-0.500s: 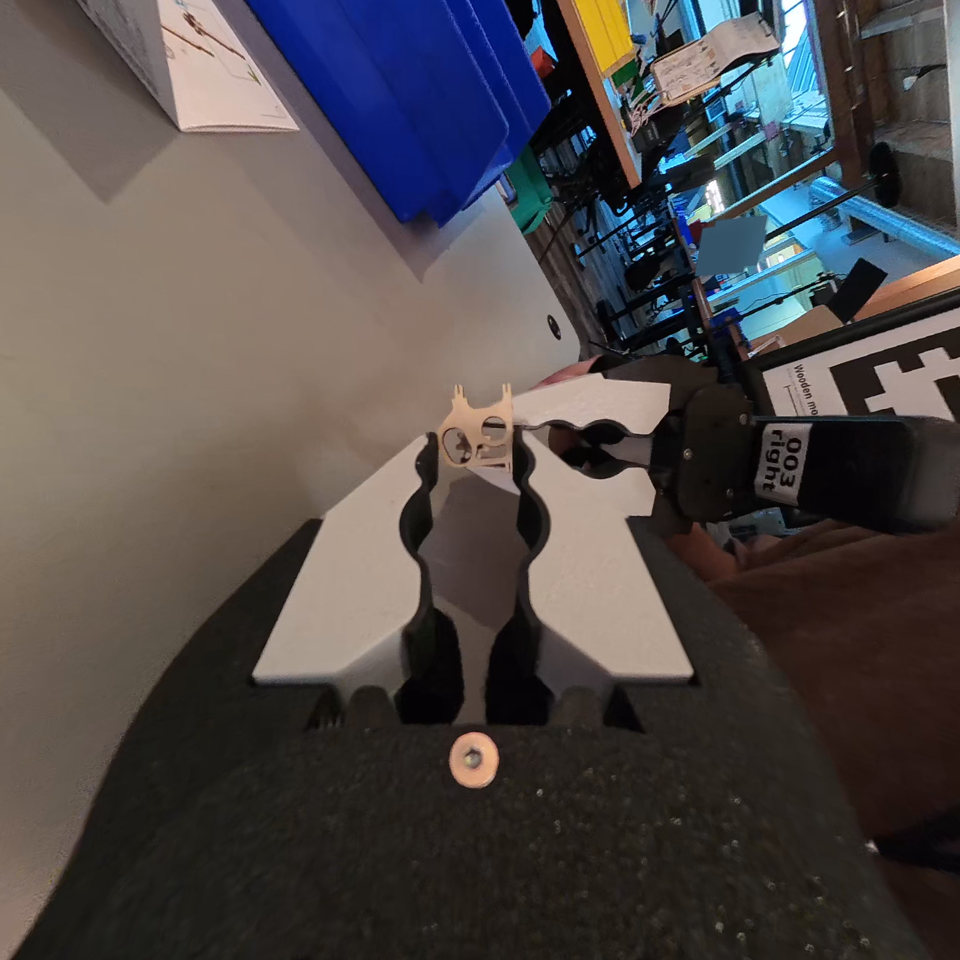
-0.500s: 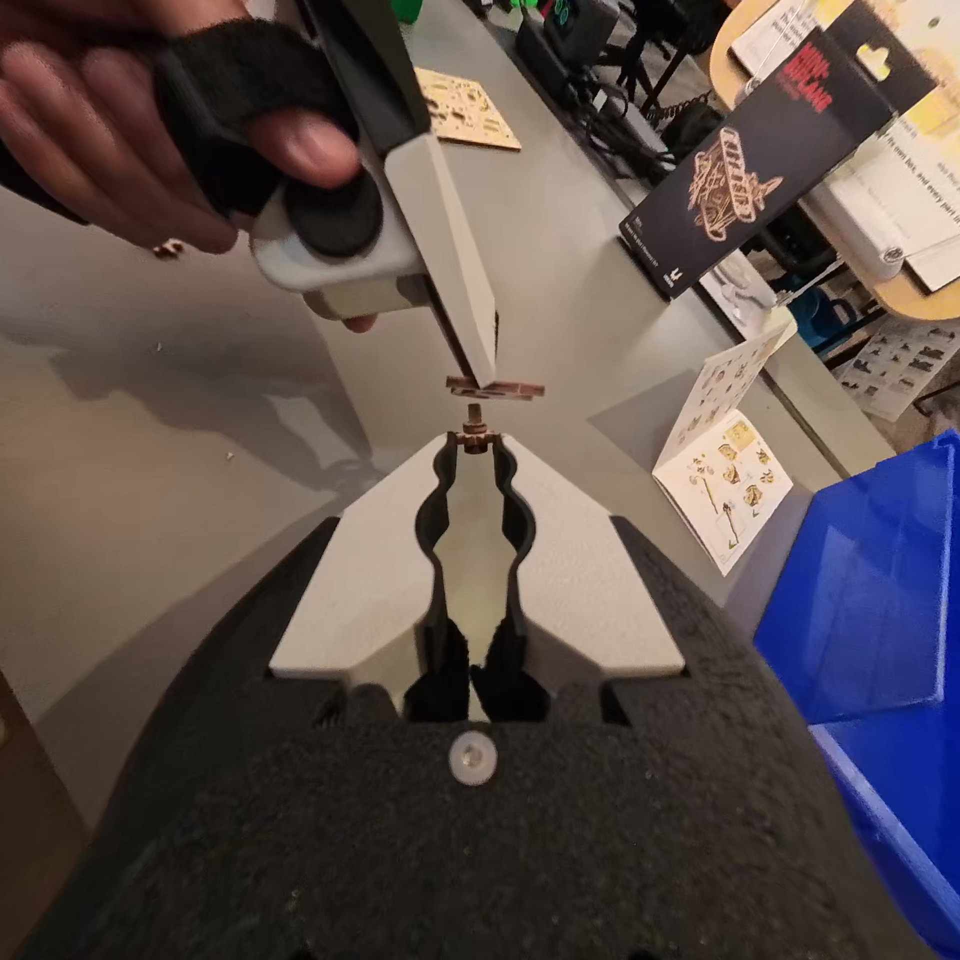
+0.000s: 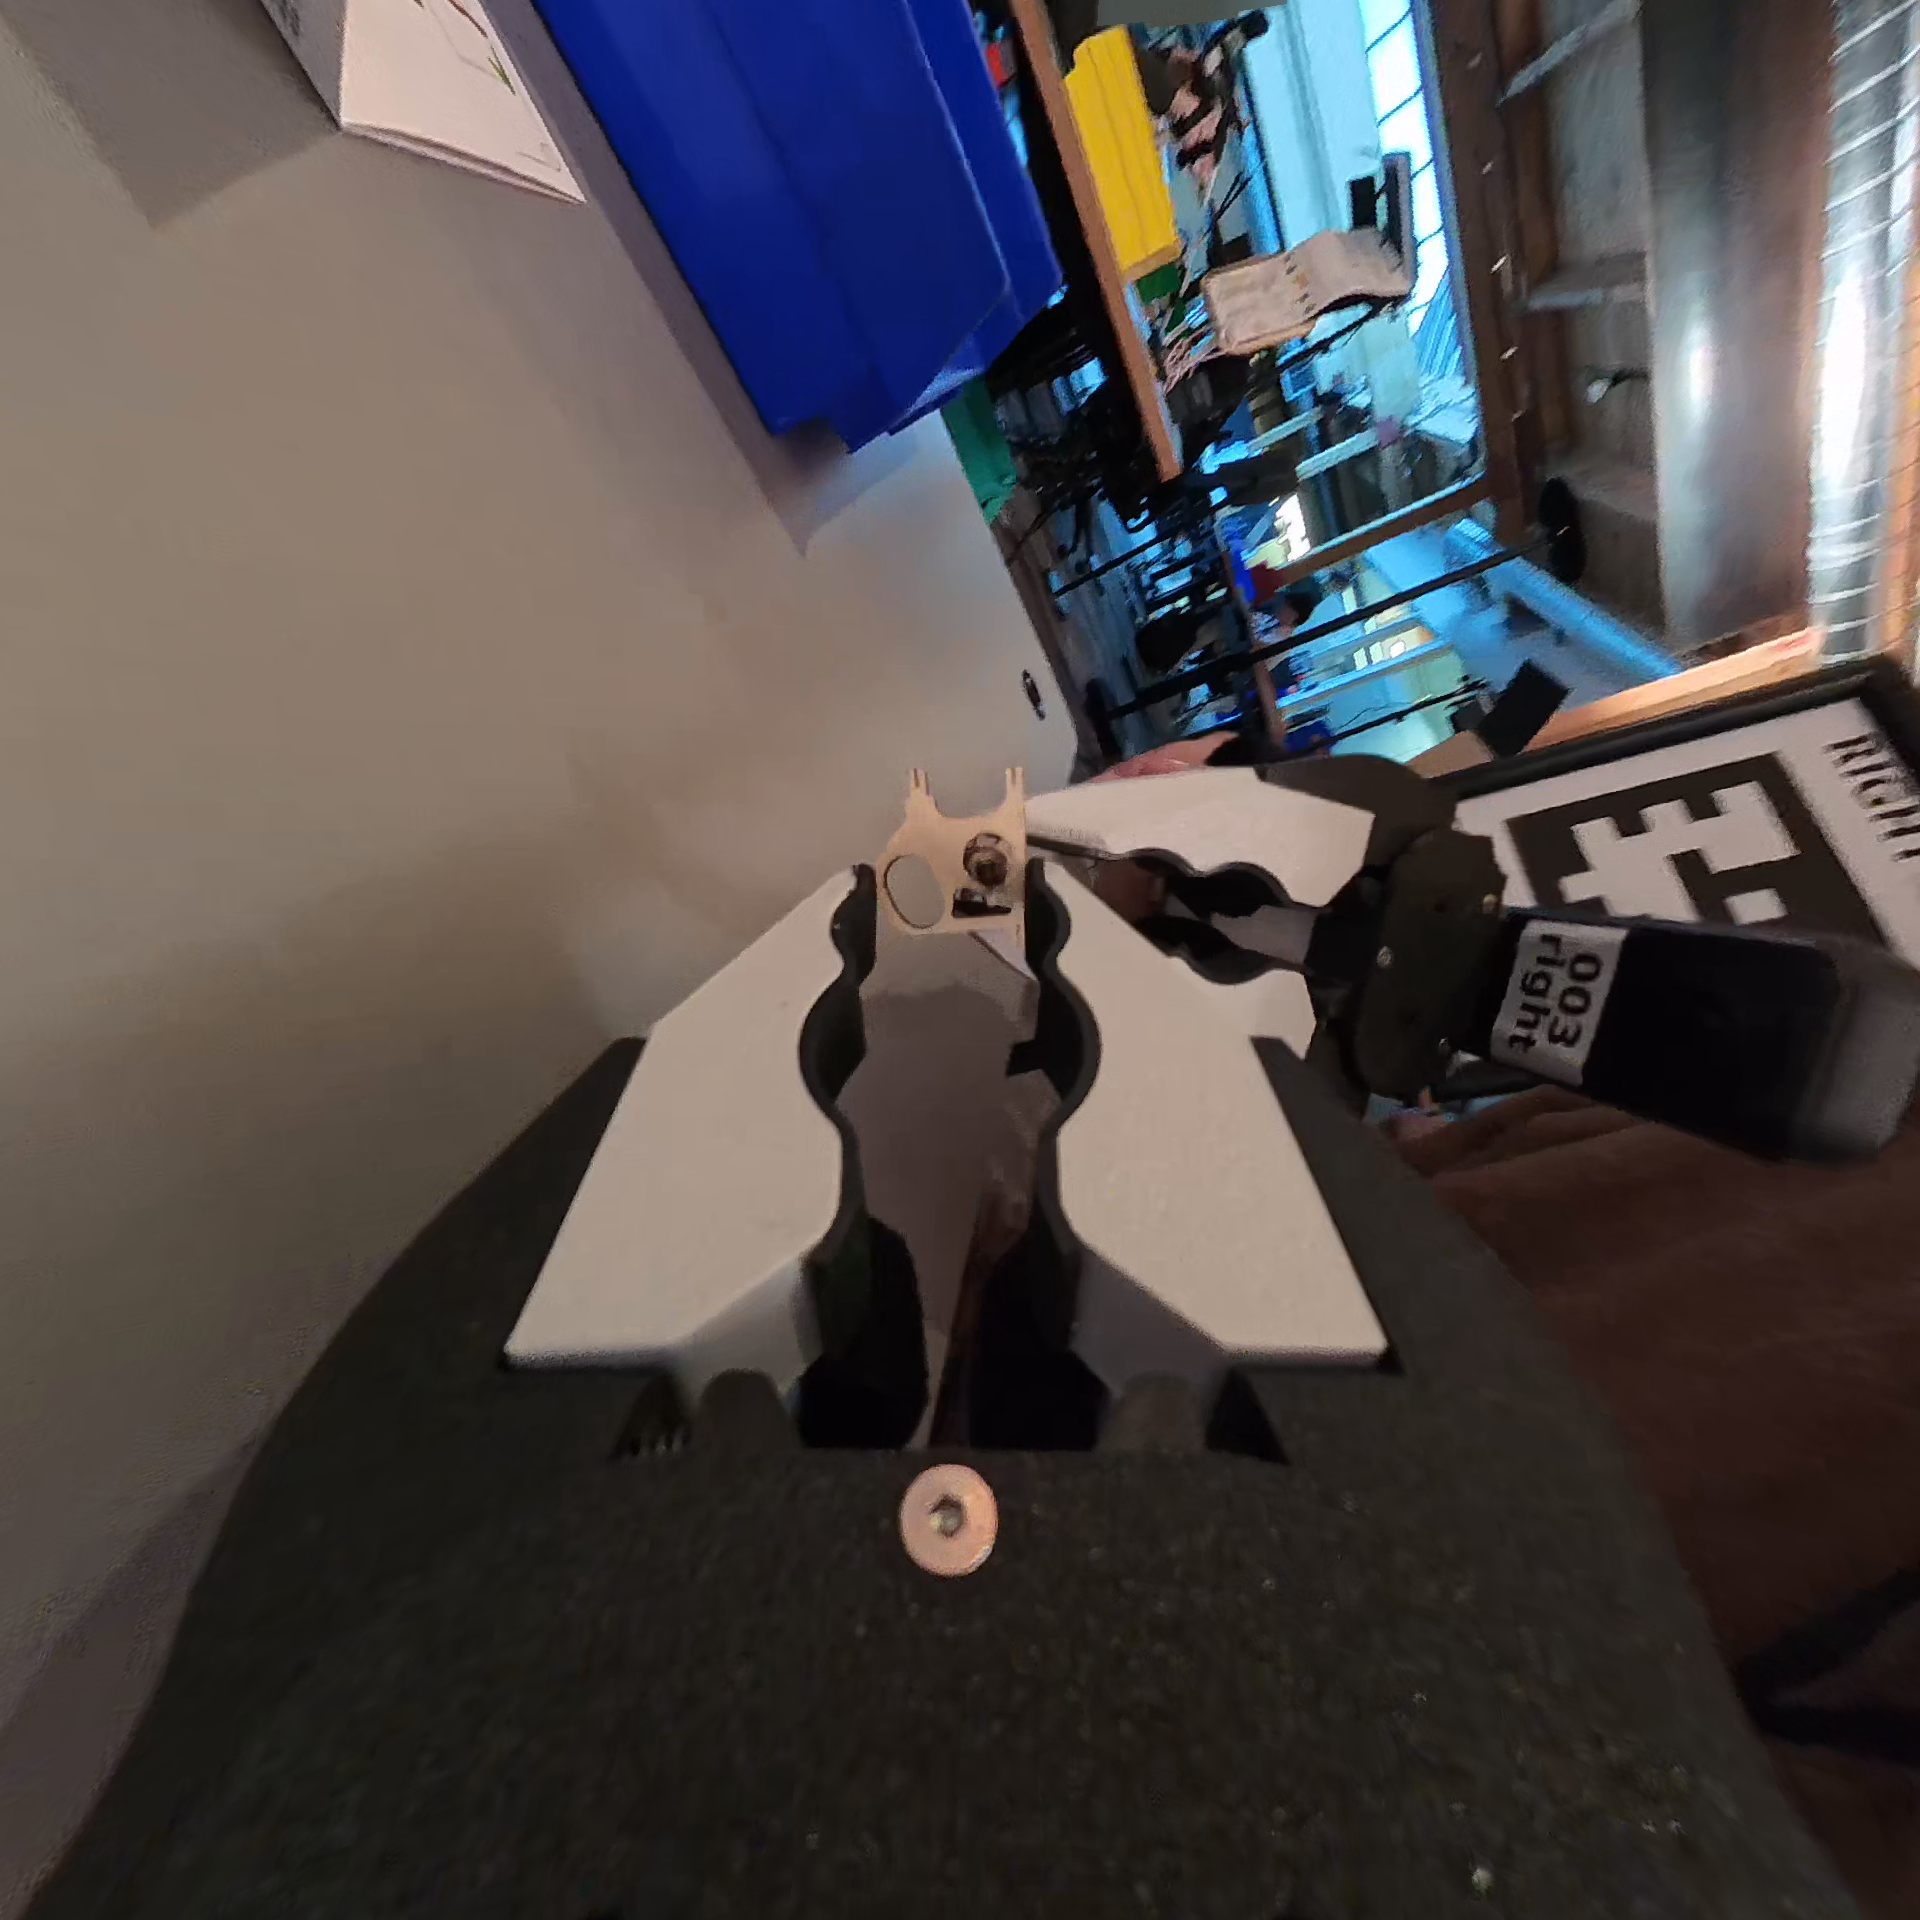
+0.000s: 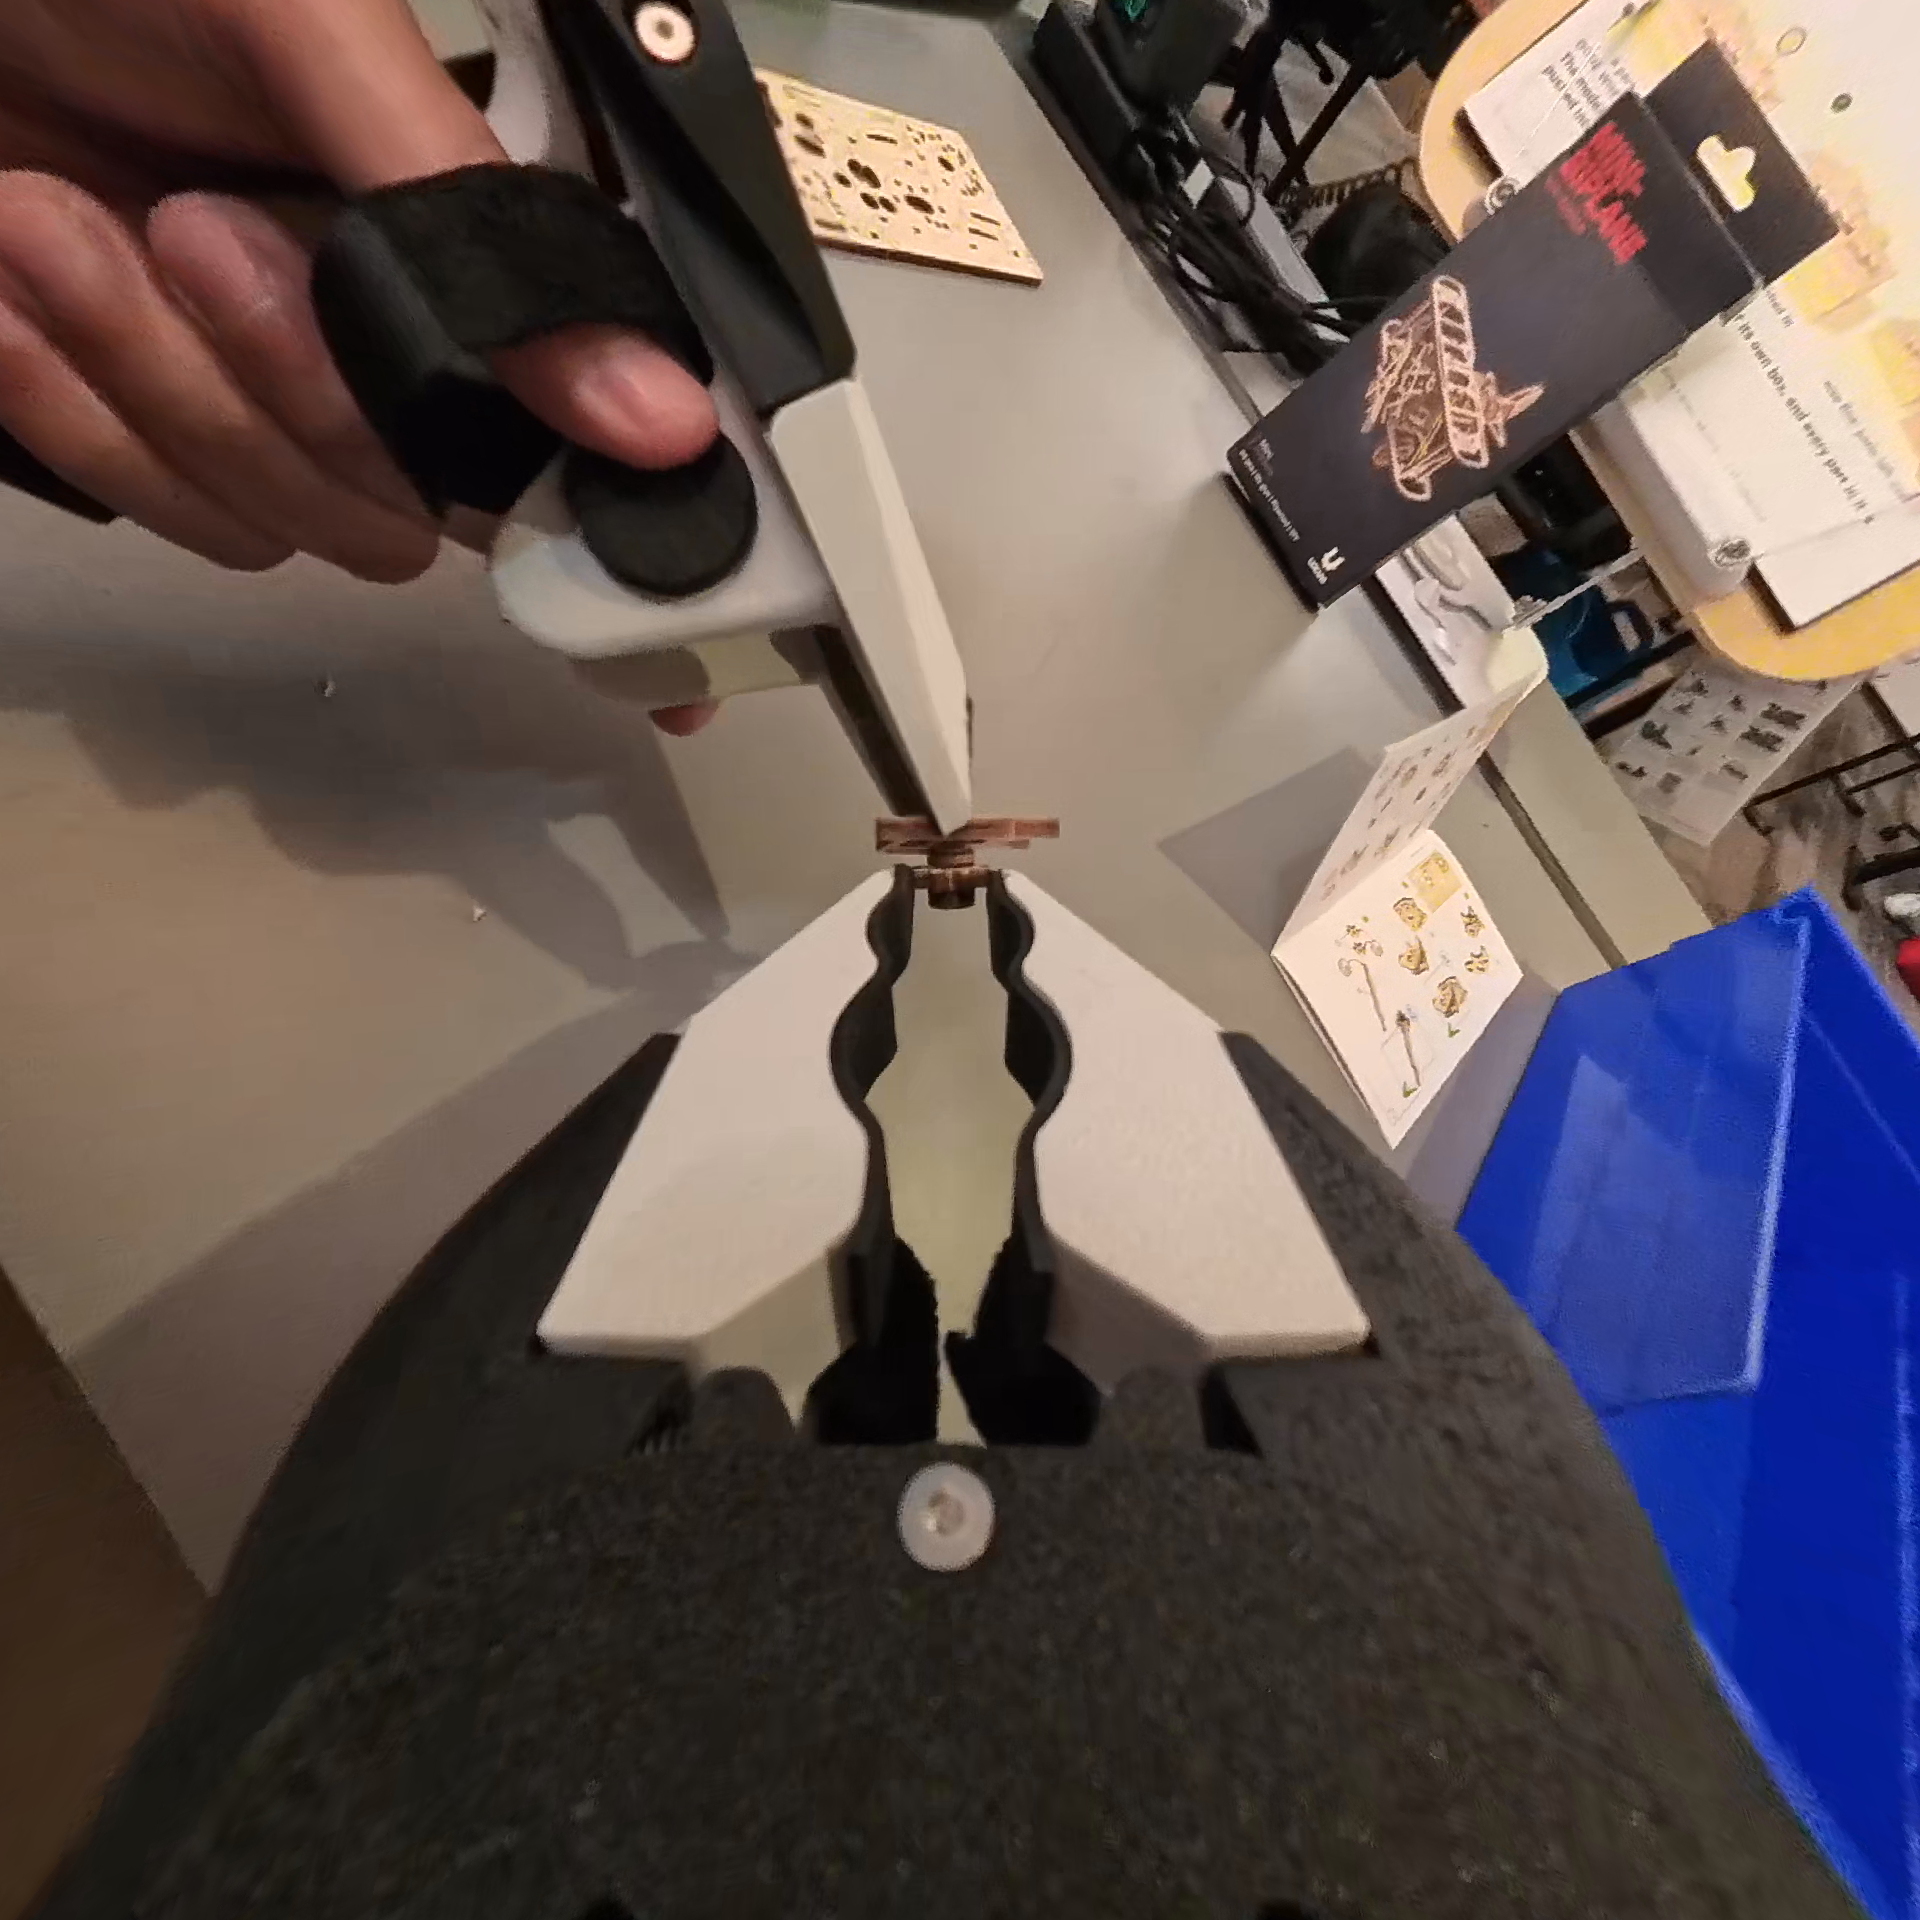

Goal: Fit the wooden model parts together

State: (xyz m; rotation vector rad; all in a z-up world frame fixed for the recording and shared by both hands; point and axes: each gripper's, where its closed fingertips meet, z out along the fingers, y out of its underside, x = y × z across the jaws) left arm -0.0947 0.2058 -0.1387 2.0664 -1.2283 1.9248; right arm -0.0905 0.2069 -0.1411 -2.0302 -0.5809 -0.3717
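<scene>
The left claw (image 3: 951, 894) pinched a flat pale wooden plate (image 3: 940, 878); the right claw (image 4: 948, 881) pinched a small brown wooden peg (image 4: 951, 883) touching it above the grey counter (image 4: 312, 831).

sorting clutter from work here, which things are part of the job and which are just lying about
In the job:
- left claw, shut on the flat plate
- right claw, shut on the small peg, which meets the plate

Lying about:
- cut-out sheet
- black box
- booklet
- blue bin
</scene>
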